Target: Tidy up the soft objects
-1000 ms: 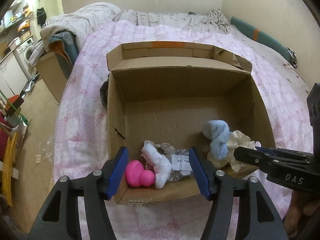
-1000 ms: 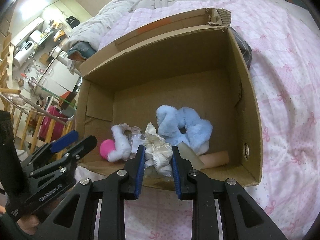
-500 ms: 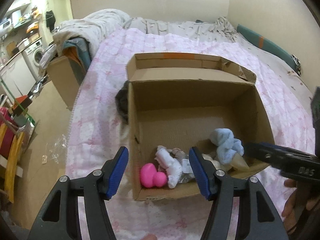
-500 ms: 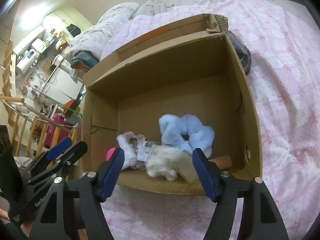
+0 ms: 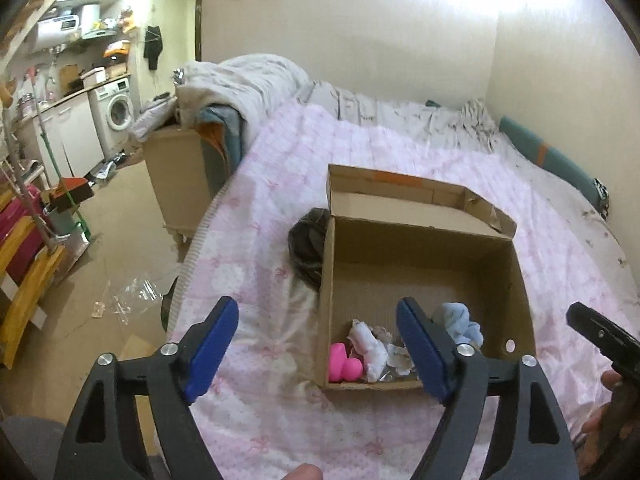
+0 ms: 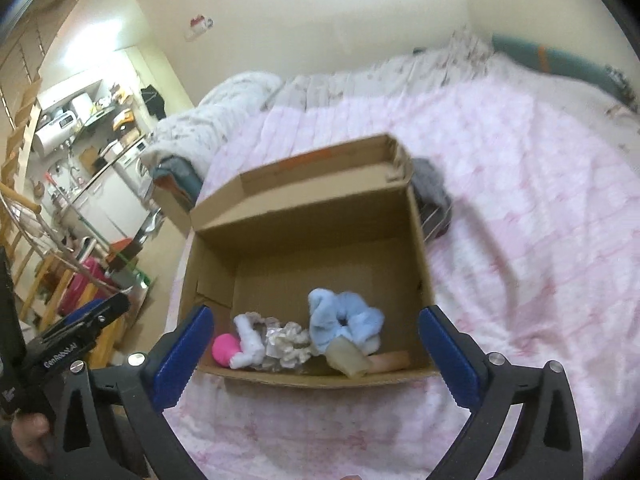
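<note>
An open cardboard box (image 5: 420, 256) (image 6: 320, 216) sits on a pink bedspread. Along its near wall lie a pink soft toy (image 5: 343, 362) (image 6: 225, 350), a white fluffy piece (image 5: 370, 346) (image 6: 249, 338), a cream ruffled scrunchie (image 6: 288, 346), a light blue fluffy scrunchie (image 5: 458, 320) (image 6: 344, 320) and a beige item (image 6: 348, 358). My left gripper (image 5: 318, 350) hangs above and in front of the box, jaws opening, nothing between them. My right gripper (image 6: 316, 356) is likewise raised before the box, jaws opening wide and empty.
A dark bundle (image 5: 306, 244) (image 6: 432, 196) lies on the bed against the box's side. A heaped grey duvet (image 5: 244, 84) and a wooden cabinet (image 5: 176, 176) stand at the bed's left. The floor to the left holds plastic scraps (image 5: 128, 300) and clutter.
The right gripper let go of the cream scrunchie, which now lies in the box, and opened wide. Both grippers rose and drew back from the box. The left jaws spread wider.
</note>
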`<state>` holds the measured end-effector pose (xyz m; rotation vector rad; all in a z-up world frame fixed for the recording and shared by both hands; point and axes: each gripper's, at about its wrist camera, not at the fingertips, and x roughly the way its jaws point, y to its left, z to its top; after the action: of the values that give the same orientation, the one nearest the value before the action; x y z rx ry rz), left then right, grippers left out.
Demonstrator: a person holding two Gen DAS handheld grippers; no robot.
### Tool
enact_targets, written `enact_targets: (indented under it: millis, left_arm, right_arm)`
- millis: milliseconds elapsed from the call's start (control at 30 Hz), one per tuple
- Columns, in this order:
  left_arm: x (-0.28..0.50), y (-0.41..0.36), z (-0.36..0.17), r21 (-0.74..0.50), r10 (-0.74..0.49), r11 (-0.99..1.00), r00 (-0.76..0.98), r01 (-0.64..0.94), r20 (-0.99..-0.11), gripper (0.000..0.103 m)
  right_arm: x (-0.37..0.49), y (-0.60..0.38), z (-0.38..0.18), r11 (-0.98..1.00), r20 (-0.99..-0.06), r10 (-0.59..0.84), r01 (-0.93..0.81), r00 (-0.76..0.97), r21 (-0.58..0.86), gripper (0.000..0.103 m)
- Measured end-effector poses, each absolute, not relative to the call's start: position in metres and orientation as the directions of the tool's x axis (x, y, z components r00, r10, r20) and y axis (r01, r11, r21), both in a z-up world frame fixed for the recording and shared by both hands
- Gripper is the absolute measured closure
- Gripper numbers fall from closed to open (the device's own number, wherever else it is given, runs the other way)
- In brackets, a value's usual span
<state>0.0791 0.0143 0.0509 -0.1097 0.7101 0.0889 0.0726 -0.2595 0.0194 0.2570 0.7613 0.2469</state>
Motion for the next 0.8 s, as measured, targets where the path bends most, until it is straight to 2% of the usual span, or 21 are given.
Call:
enact_targets:
  millis: [33, 167, 233, 467, 567, 800]
  left_arm:
    - [0.075, 0.014, 0.052, -0.069, 0.045, 0.991, 0.758, -0.118, -0.651, 0.013]
    - [0.053, 0.008, 0.050, -0.032, 0.066, 0.993, 0.767, -0.112, -0.639, 0.010]
    - [0.043, 0.002, 0.045, -0.016, 0.061, 0.996, 0.765, -0.093, -0.641, 0.003]
    - [0.031, -0.009, 0.034, -0.031, 0.022, 0.998, 0.762, -0.055, -0.647, 0.003]
    - [0.035, -0.013, 0.030, 0.007, 0.057, 0.998, 0.763, -0.068, -0.644, 0.003]
    - [0.036, -0.016, 0.029, -0.019, 0.025, 0.999, 0.771, -0.048, -0.636, 0.003]
  right_arm:
    - [0.067, -0.259, 0.024, 0.945, -0.637, 0.298, -0.124, 0.711, 0.303, 0.000]
    - [0.047, -0.254, 0.036, 0.955, -0.617, 0.279, -0.144, 0.736, 0.261, 0.000]
    - [0.037, -0.250, 0.037, 0.959, -0.615, 0.271, -0.152, 0.740, 0.239, 0.000]
    - [0.024, -0.235, 0.019, 0.975, -0.642, 0.221, -0.159, 0.734, 0.154, 0.000]
    - [0.025, -0.228, 0.015, 0.982, -0.649, 0.188, -0.160, 0.737, 0.103, 0.000]
    - [0.029, -0.227, 0.006, 0.982, -0.674, 0.187, -0.149, 0.715, 0.114, 0.000]
